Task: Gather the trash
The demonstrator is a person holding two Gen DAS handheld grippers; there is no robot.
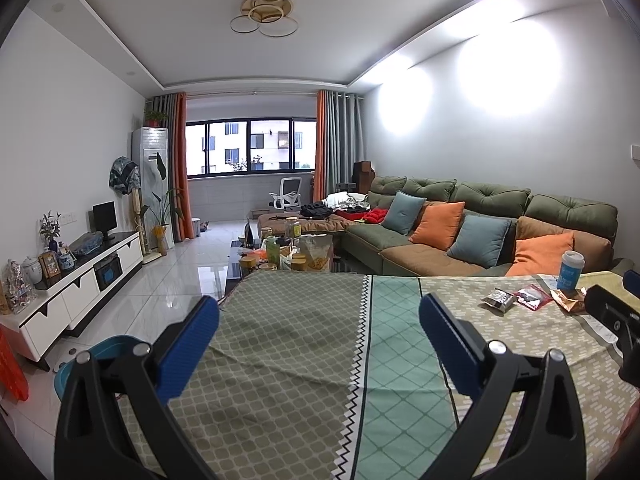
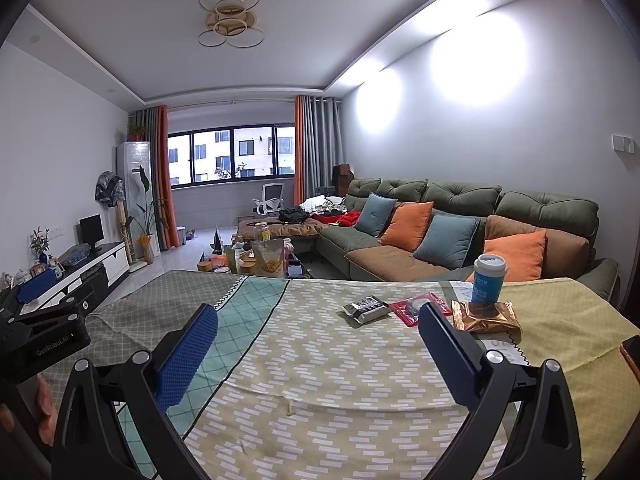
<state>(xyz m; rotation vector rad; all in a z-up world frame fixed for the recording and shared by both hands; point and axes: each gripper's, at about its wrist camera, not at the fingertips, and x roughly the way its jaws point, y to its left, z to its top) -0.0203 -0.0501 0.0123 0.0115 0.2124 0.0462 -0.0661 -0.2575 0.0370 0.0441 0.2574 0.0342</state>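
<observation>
Three wrappers lie on the patterned tablecloth (image 2: 320,352): a black-and-silver packet (image 2: 366,309), a red packet (image 2: 416,307) and a crumpled gold wrapper (image 2: 486,318). A blue paper cup with a white lid (image 2: 488,280) stands on the gold wrapper. They also show at the right of the left wrist view: black packet (image 1: 498,300), red packet (image 1: 532,296), gold wrapper (image 1: 570,300), cup (image 1: 570,272). My right gripper (image 2: 318,330) is open and empty, short of the wrappers. My left gripper (image 1: 320,330) is open and empty over the tablecloth's left part.
A blue bin (image 1: 100,360) stands on the floor by the table's left edge. A cluttered coffee table (image 1: 280,256) and a green sofa with cushions (image 1: 460,232) lie beyond. A TV cabinet (image 1: 80,284) runs along the left wall.
</observation>
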